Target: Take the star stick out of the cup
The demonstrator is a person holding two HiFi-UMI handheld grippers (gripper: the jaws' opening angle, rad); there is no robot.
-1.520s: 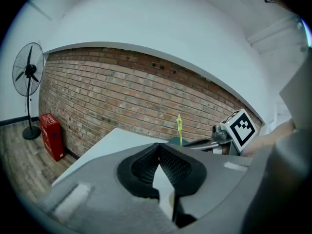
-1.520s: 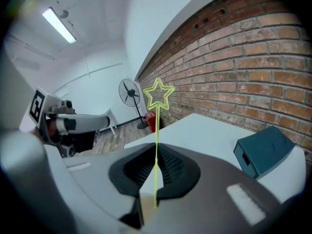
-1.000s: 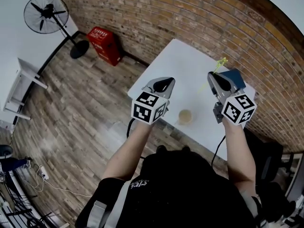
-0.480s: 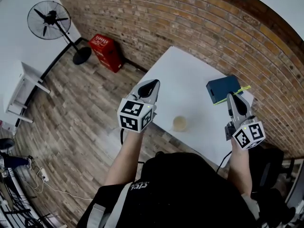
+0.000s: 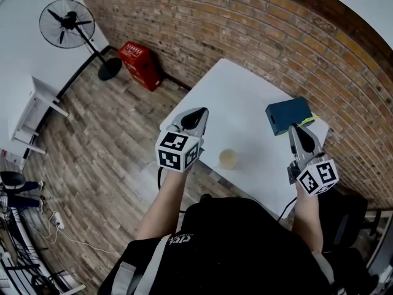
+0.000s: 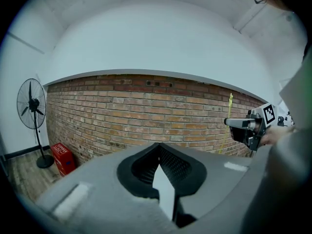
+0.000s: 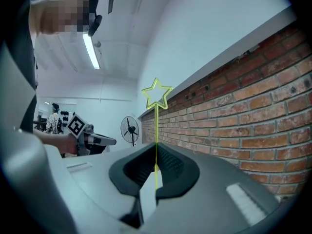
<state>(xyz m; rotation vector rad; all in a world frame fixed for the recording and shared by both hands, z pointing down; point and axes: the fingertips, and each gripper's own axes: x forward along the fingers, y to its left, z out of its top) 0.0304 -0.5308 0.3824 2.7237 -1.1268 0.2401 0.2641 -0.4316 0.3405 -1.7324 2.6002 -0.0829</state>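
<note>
I've got the right hand-held gripper (image 5: 296, 131) off to the right of the cup (image 5: 228, 159), well apart from it, with its jaws pinched together on the star stick (image 7: 156, 130). The stick is out of the cup. In the right gripper view it stands upright betw. the jaws w/ the star end on top. In head view only a short yellow-green bit shows at the tips.

The left hand-held gripper (image 5: 200, 113) sits just left of the cup over the table (image 5: 245, 91) edge, jaws together, nothing betw. them.

The cup stands upright on the white table, near the front edge. A dark blue box (image 5: 287, 115) lies behind-right of the cup. The right gripper's tips overlap the box's near edge in head view; can't tell if they touch.

Bkgd: a brick wall (image 5: 245, 23) runs behind the cup. A red crate (image 5: 140, 63) and a standing fan (image 5: 69, 23) are far left of the cup on the wood floor (image 5: 104, 146).
</note>
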